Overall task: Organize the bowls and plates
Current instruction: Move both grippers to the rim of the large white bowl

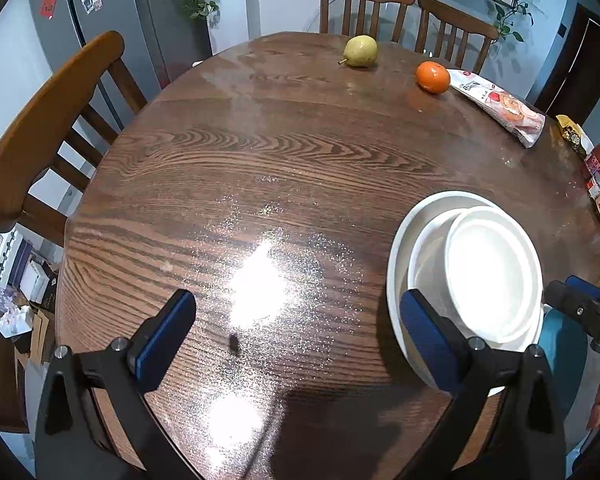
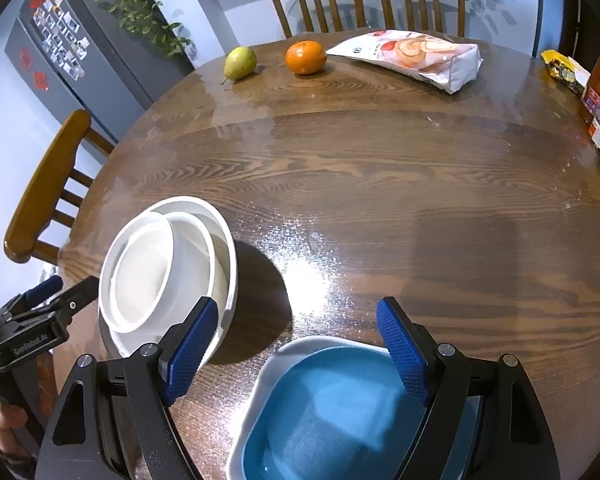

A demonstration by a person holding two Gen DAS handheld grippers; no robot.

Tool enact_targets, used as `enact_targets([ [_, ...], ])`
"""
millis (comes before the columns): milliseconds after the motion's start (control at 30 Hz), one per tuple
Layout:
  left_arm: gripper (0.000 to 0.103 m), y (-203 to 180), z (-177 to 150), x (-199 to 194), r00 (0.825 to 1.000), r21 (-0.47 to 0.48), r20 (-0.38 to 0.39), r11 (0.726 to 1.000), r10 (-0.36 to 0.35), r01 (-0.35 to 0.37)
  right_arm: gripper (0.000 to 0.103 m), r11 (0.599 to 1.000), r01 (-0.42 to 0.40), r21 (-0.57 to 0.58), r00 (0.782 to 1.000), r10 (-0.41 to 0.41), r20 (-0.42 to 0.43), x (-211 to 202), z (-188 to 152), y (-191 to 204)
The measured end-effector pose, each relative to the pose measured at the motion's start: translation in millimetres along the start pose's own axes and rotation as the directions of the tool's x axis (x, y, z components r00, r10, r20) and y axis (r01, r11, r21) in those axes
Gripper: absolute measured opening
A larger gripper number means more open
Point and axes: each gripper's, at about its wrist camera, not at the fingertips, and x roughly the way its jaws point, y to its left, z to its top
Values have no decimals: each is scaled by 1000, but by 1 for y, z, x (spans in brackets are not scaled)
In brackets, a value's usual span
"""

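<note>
The left gripper (image 1: 296, 336) is held with jaws spread wide and nothing between them, above the wooden table (image 1: 260, 168); the stack of white bowls (image 1: 488, 268) is seen at 4 o'clock in the left wrist view, nested three deep and touching the right finger; the right gripper (image 2: 292, 352) is likewise released and unloaded; a blue plate (image 2: 324, 416) is found at 6 o'clock beneath it, resting on a white plate (image 2: 260, 392); a pear (image 2: 240, 63), an orange (image 2: 306, 57) and a snack bag (image 2: 416, 56) are set at 12 o'clock.
</note>
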Motion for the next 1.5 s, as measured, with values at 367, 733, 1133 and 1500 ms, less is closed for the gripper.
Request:
enact_targets([
  [367, 102, -2, 0, 5, 1000, 8, -12, 1000, 0, 0, 82, 1000, 10, -15, 1000, -10, -14, 6, 2, 2],
  [733, 102, -4, -1, 8, 1000, 21, -17, 1000, 9, -9, 82, 999, 28, -33, 1000, -29, -11, 7, 3, 4],
  [1133, 101, -6, -1, 11, 1000, 40, -18, 999, 22, -21, 82, 989, 93, -111, 996, -92, 18, 10, 9, 15],
  [1500, 101, -7, 5, 15, 999, 70, -38, 997, 23, -20, 76, 976, 72, -205, 995, -84, -49, 19, 24, 21],
])
